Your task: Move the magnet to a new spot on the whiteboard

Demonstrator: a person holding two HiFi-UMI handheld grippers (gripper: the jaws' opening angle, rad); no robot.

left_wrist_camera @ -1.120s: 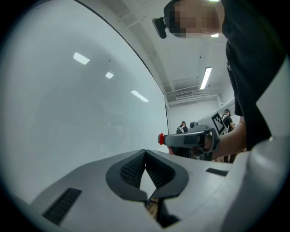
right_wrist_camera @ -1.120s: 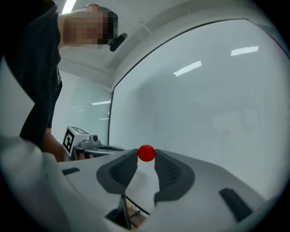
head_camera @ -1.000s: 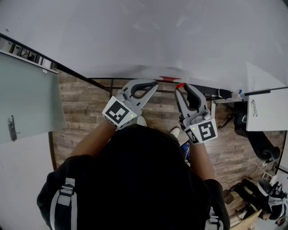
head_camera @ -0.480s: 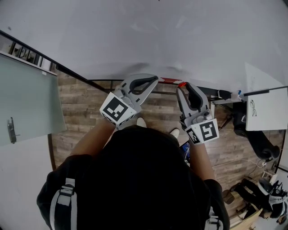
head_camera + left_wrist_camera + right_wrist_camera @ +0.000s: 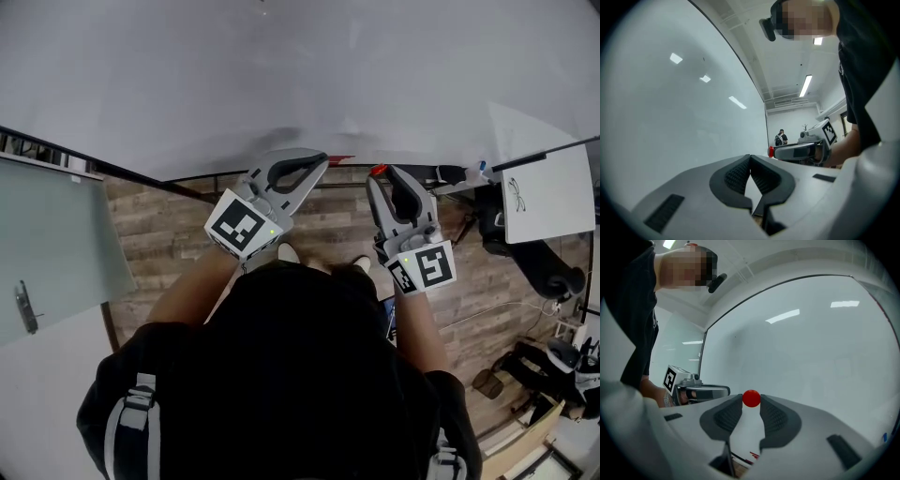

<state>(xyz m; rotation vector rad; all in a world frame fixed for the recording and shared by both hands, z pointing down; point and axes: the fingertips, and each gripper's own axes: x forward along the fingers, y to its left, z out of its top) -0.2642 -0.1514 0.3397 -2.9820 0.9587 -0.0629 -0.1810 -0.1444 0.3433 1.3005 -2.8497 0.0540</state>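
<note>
Magnet [image 5: 751,398]: red, pinched between right claw [image 5: 751,402] tips, before whiteboard [image 5: 811,352].
Left claw [image 5: 750,158]: pressed together, nothing held.

Bright, even indoor light washes all three views. In the left gripper view, ceiling strip lights [image 5: 805,85] burn at upper right and repeat as pale glare bars on the whiteboard [image 5: 670,122] at upper left. Similar streaks cross the upper right of the right gripper view. Both gripper views bend straight edges into arcs and darken to black at the corners. The red magnet [image 5: 751,398] shows crisp and saturated at centre. In the head view, a soft grey shadow lies on the whiteboard at centre, and the person's dark top [image 5: 300,375] at bottom holds no detail.
</note>
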